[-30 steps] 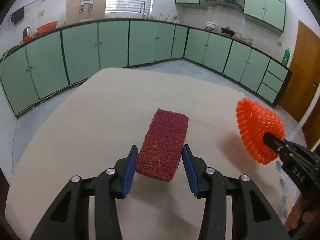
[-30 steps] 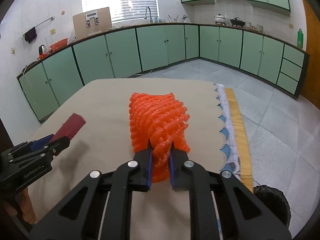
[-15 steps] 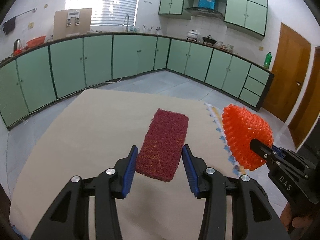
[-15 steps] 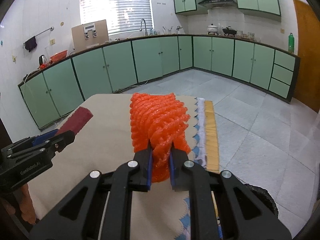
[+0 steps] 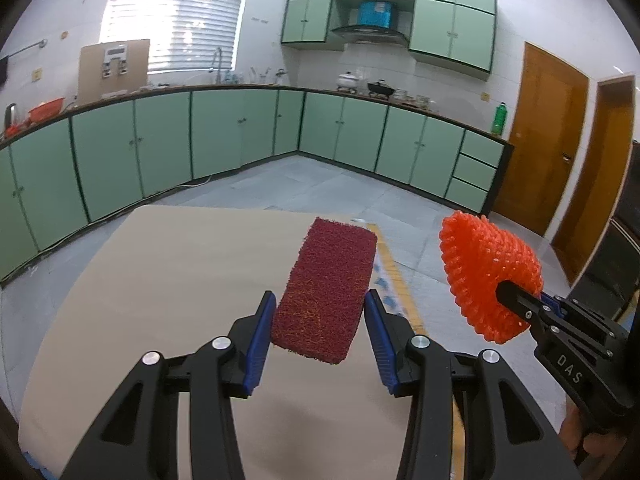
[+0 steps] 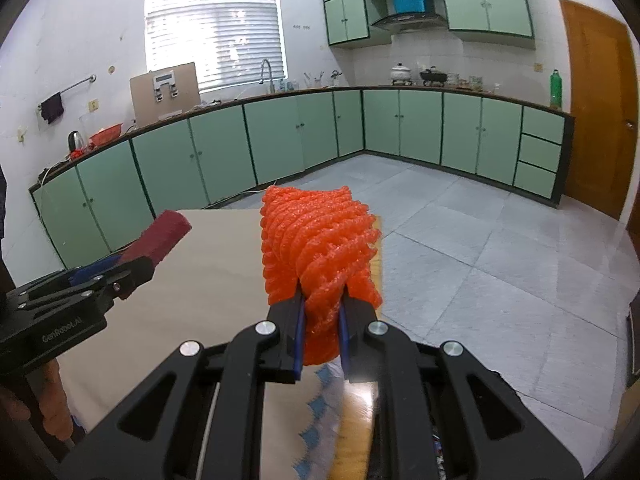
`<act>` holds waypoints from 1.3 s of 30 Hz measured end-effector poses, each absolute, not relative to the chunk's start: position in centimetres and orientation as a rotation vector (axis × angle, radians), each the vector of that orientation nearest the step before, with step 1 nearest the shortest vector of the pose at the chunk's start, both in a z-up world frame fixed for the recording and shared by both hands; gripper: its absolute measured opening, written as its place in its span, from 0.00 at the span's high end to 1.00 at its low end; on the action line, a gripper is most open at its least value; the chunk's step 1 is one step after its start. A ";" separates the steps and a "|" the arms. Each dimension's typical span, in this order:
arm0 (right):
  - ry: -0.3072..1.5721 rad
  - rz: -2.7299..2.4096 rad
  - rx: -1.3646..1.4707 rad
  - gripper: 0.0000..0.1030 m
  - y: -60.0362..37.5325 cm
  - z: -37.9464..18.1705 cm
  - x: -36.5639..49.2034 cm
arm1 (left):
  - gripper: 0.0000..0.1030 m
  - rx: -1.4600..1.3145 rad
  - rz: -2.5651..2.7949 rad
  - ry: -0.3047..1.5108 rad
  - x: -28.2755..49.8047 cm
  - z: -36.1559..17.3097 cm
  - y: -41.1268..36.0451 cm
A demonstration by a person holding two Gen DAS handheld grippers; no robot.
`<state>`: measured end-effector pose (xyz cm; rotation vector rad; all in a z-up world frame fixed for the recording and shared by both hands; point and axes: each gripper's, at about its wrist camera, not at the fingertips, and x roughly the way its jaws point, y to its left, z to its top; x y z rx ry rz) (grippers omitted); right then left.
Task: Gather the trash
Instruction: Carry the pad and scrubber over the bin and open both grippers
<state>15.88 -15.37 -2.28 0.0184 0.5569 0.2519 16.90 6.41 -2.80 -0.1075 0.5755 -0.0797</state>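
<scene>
My left gripper point(image 5: 320, 312) is shut on a dark red scouring pad point(image 5: 326, 288), its blue pads pressing the pad's two long sides; the pad sticks out forward, raised above the beige table point(image 5: 160, 280). The right wrist view shows that same scouring pad point(image 6: 164, 236) at the left, in the left gripper point(image 6: 132, 270). My right gripper point(image 6: 322, 320) is shut on an orange foam net point(image 6: 316, 252), pinching its near end. The net stands up in front of the fingers. In the left wrist view the orange foam net point(image 5: 486, 272) hangs at the right, beyond the table's edge, held by the right gripper point(image 5: 510, 294).
The table's right edge carries a cloth with a blue scalloped border point(image 6: 320, 412) and a yellow strip point(image 5: 394, 272). Grey tiled floor point(image 6: 500, 240) spreads beyond. Green cabinets point(image 5: 240, 136) line the far walls, and brown doors point(image 5: 552, 136) stand at the right. A person's hand point(image 6: 48, 408) holds the left gripper.
Both grippers have risen and moved right toward the table's right edge, each keeping its hold. The orange net now hangs past the edge, over the floor.
</scene>
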 end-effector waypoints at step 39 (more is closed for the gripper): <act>0.639 -0.153 0.114 0.88 -34.9 -9.7 7.5 | 0.56 0.024 -0.471 0.683 16.7 -9.5 -16.2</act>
